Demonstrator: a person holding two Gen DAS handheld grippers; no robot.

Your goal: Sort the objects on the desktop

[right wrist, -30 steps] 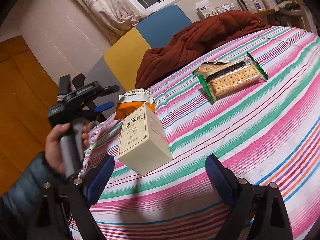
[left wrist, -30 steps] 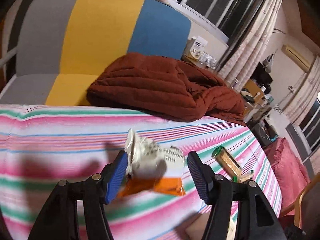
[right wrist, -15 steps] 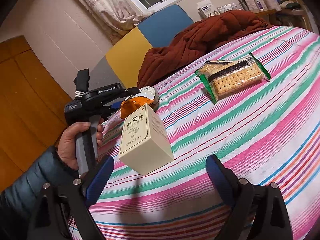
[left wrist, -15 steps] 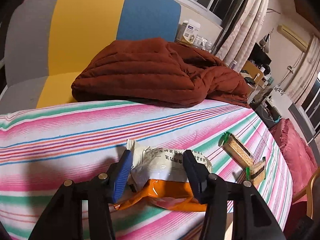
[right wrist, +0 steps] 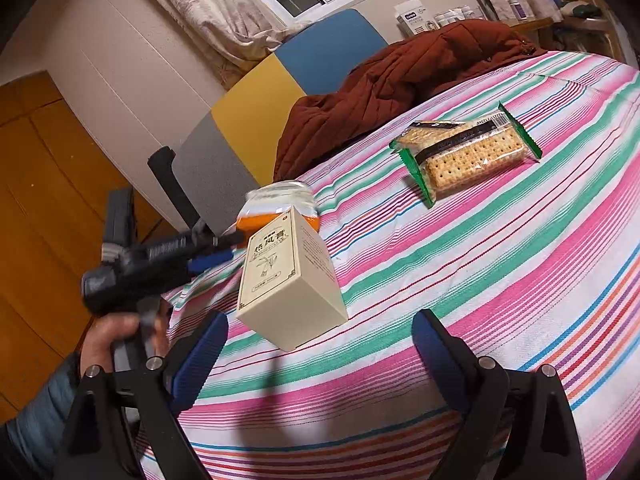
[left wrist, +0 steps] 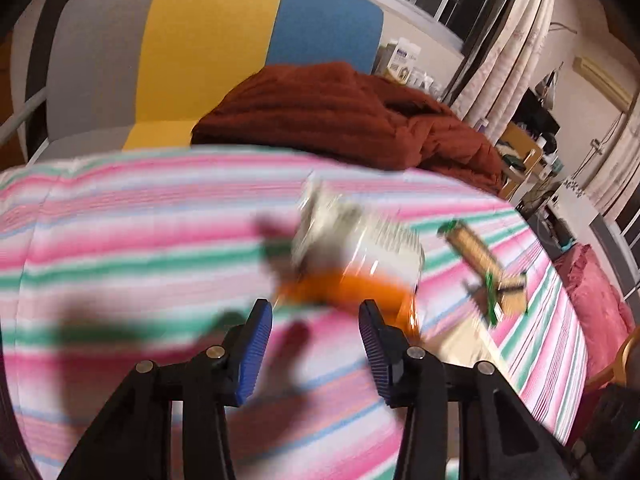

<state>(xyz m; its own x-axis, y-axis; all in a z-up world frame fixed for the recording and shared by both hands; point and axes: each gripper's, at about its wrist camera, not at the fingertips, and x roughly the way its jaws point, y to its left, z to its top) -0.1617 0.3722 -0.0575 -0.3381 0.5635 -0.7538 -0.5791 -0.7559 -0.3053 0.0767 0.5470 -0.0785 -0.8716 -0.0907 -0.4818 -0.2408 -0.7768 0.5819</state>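
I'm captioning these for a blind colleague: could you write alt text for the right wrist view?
An open right gripper hovers over a striped tablecloth, facing a tilted cream box. Behind it lie an orange-and-white packet and a pack of crackers; a hand holds the left gripper at left.

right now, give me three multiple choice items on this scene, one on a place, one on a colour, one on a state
1. Where does the cracker pack lie?
A. on the striped cloth
B. on the brown jacket
C. in the right tool

2. What colour are the cracker pack's end seals?
A. blue
B. green
C. red

3. How is the right tool?
A. shut on the cream box
B. open and empty
C. shut on nothing

Answers:
1 A, it rests flat on the stripes.
2 B, both crimped ends are green.
3 B, its fingers stand wide apart, the box beyond them.
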